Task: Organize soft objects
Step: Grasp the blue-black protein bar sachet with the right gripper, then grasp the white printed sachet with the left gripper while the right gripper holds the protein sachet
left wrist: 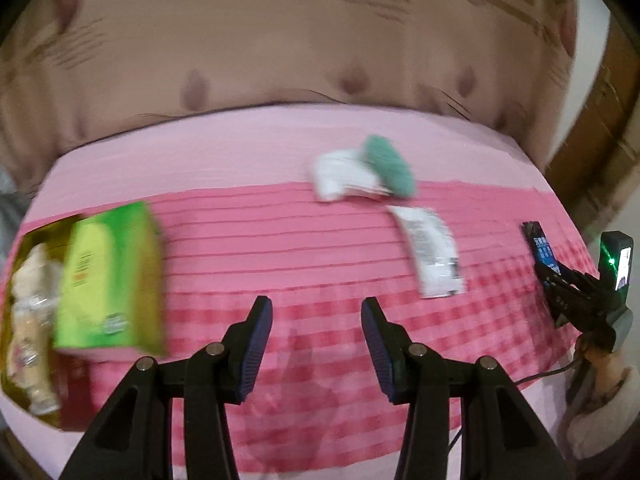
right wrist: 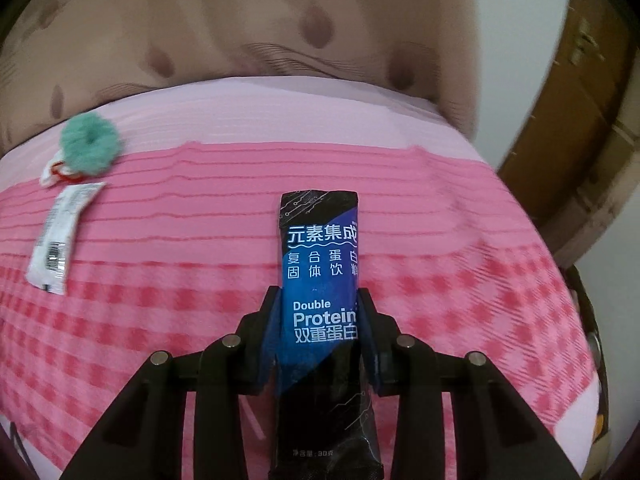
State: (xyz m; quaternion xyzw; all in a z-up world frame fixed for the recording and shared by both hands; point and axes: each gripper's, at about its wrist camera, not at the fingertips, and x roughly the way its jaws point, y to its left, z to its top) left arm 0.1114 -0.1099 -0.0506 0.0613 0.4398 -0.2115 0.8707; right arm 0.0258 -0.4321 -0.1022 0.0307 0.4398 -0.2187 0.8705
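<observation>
My right gripper (right wrist: pixel 319 300) is shut on a black and blue protein sachet (right wrist: pixel 322 280), held lengthwise above the pink cloth; both also show at the right edge of the left wrist view, gripper (left wrist: pixel 560 280) and sachet (left wrist: pixel 540 246). My left gripper (left wrist: pixel 317 308) is open and empty over the cloth. A white sachet (left wrist: pixel 430 256) (right wrist: pixel 60 232) lies flat on the cloth. A teal fluffy scrunchie (left wrist: pixel 390 164) (right wrist: pixel 90 142) rests beside a white soft item (left wrist: pixel 340 176) with a red band (right wrist: pixel 60 174).
A green box (left wrist: pixel 108 280) stands at the left beside a gold tray (left wrist: pixel 28 320) with pale packets. The pink striped and checked cloth (left wrist: pixel 280 240) covers the surface. A beige padded headboard (left wrist: pixel 280 40) rises behind. A wooden door (right wrist: pixel 580 120) is at the right.
</observation>
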